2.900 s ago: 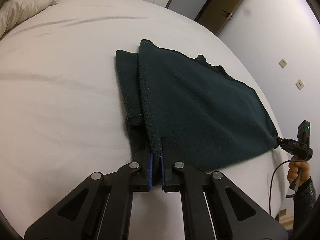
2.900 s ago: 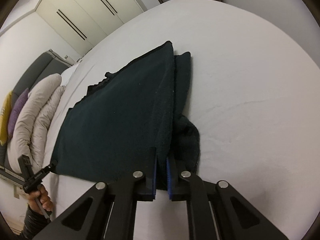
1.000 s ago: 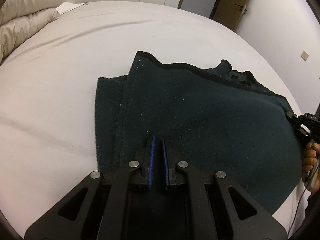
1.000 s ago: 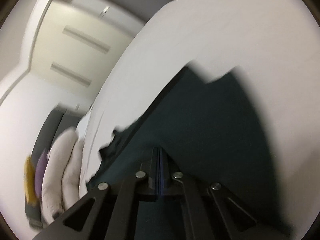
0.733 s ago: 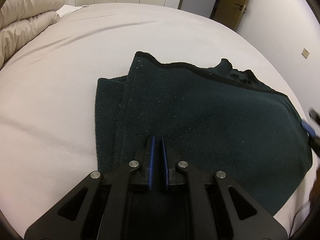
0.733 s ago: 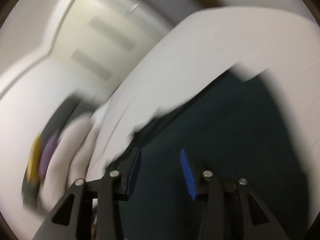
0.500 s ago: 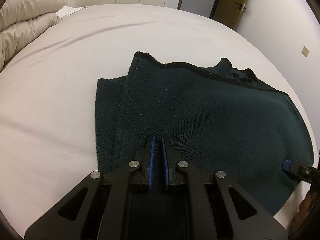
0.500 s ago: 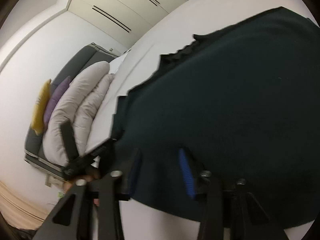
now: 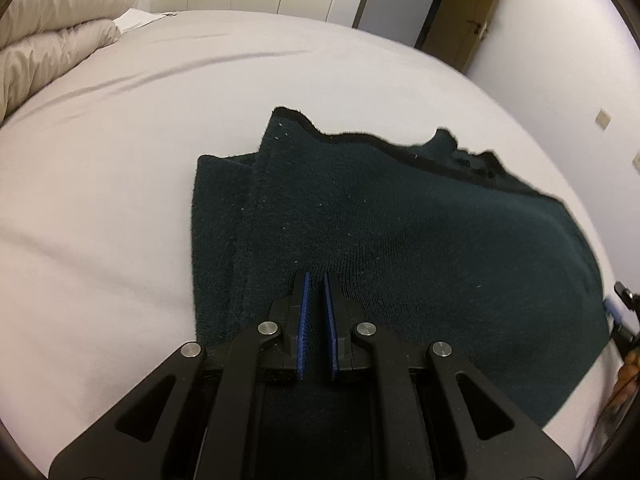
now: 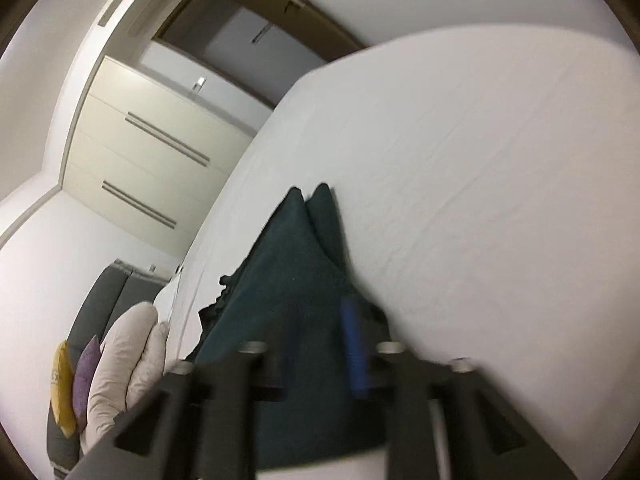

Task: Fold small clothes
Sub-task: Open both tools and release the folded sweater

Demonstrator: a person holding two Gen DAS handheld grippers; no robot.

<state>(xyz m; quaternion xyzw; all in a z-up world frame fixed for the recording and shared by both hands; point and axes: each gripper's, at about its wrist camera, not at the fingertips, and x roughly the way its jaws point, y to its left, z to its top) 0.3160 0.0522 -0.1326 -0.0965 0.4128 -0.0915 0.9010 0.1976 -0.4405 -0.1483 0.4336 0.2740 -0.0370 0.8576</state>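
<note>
A dark green knitted garment [image 9: 400, 232] lies folded flat on the white bed, a narrower folded layer showing along its left side. My left gripper [image 9: 315, 280] rests low over the garment's near edge with its blue pads almost together; whether cloth is pinched between them is hidden. My right gripper [image 10: 320, 328] is open, blurred, over the garment's near end [image 10: 288, 280], with nothing between its pads. The right gripper's tip [image 9: 618, 308] shows at the far right edge in the left wrist view, beside the garment's right edge.
The white bed sheet [image 9: 120, 160] spreads around the garment. A pale rolled duvet [image 9: 52, 40] lies at the far left. Wardrobe doors [image 10: 152, 152] and a doorway stand beyond the bed. Cushions [image 10: 80, 380] lie by the headboard.
My right gripper let go of the garment's corner, opened and swung away along the right edge. The garment has settled flat. My left gripper stays in place.
</note>
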